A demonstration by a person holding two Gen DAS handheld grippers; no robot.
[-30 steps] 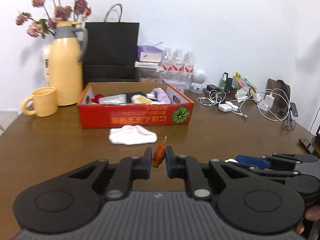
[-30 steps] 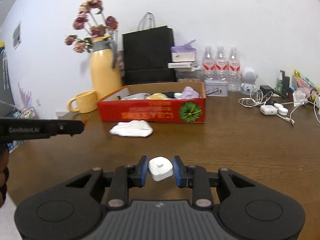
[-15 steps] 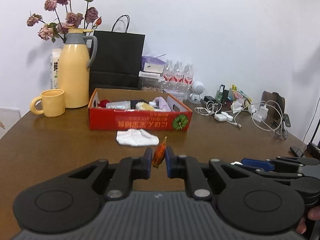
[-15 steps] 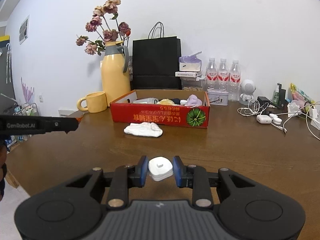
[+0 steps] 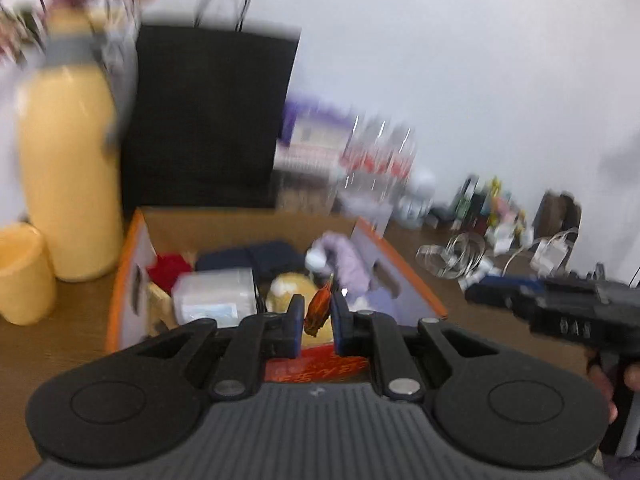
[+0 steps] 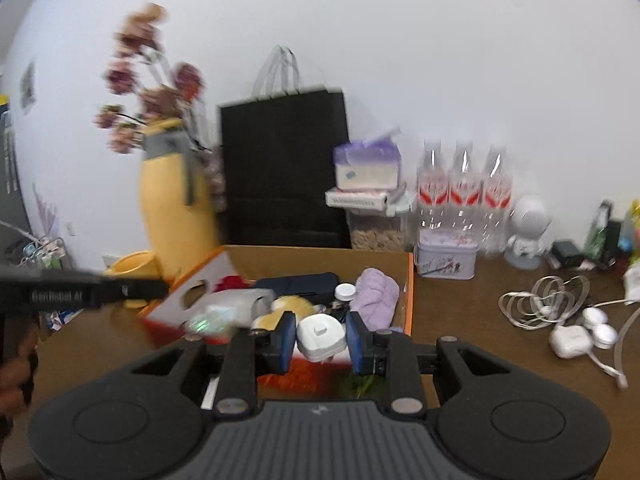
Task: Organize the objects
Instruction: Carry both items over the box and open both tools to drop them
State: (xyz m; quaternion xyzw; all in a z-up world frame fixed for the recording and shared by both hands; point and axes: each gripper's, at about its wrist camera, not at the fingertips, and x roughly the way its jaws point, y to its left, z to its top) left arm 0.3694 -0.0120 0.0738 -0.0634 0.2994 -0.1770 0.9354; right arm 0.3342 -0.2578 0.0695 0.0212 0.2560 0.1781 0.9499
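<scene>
Left gripper (image 5: 316, 318) clenched on orange wrapper (image 5: 318, 314); right gripper (image 6: 321, 338) clamped on white puck (image 6: 321, 338). Both over red box (image 6: 408, 292), already well filled. Drops pending.

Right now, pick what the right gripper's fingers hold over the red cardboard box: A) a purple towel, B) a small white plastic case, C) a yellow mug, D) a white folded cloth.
B: in the right wrist view the right gripper has its fingers closed on a small white plastic case, above the red cardboard box.
</scene>
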